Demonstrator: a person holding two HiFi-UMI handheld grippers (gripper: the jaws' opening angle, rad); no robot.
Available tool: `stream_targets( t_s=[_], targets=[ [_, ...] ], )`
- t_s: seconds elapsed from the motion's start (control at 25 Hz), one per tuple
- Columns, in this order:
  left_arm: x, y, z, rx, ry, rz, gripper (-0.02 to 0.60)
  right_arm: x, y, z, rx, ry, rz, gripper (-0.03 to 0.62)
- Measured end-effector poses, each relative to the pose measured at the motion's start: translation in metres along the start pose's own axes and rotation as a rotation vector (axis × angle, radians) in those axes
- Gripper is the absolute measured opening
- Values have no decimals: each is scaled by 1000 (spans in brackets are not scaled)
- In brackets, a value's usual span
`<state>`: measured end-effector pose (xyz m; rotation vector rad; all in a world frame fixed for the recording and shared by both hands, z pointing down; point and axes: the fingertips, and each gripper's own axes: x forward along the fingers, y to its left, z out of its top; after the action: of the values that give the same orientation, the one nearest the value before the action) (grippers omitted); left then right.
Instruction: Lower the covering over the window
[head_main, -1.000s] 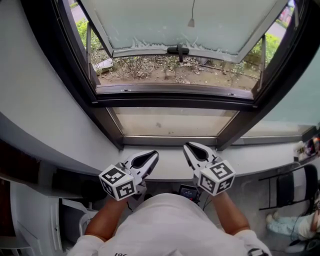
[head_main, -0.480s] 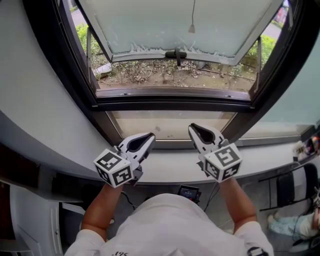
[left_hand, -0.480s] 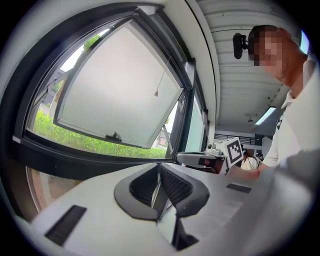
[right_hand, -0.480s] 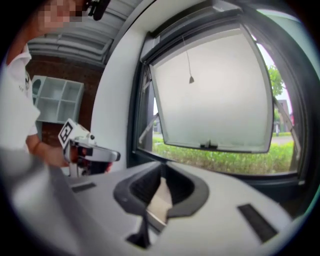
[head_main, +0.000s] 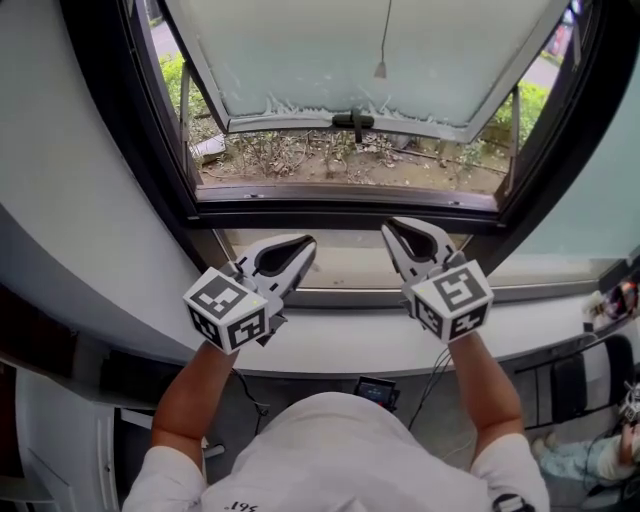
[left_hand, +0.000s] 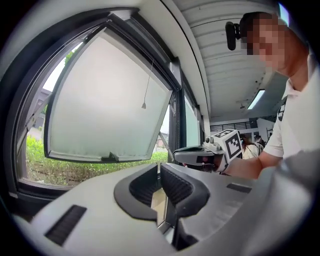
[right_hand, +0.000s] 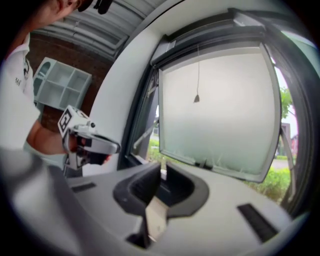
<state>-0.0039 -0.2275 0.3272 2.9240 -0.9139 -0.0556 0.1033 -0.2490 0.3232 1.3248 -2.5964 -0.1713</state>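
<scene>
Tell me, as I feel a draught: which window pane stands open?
The upper frosted sash, swung outward at its bottom; the lower pane beneath it sits closed.

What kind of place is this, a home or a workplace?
Probably a ground-floor office or workroom, not certain: a dark-framed window swung open onto soil and shrubs, a pull cord hanging before it, and a black chair on the floor below the white sill.

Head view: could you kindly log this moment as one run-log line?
left hand-held gripper: shut, empty | right hand-held gripper: shut, empty | pull cord: untouched
</scene>
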Motion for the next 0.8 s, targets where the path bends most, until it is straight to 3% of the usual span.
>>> stream_targets(
  t_s=[0.48, 0.8],
  targets=[
    [21, 15, 58, 127, -35, 19, 15, 18, -31, 62, -139, -54, -64, 26],
    [29, 28, 83, 151, -47, 42, 15, 28, -45, 93, -201, -78, -102, 26]
  ],
)
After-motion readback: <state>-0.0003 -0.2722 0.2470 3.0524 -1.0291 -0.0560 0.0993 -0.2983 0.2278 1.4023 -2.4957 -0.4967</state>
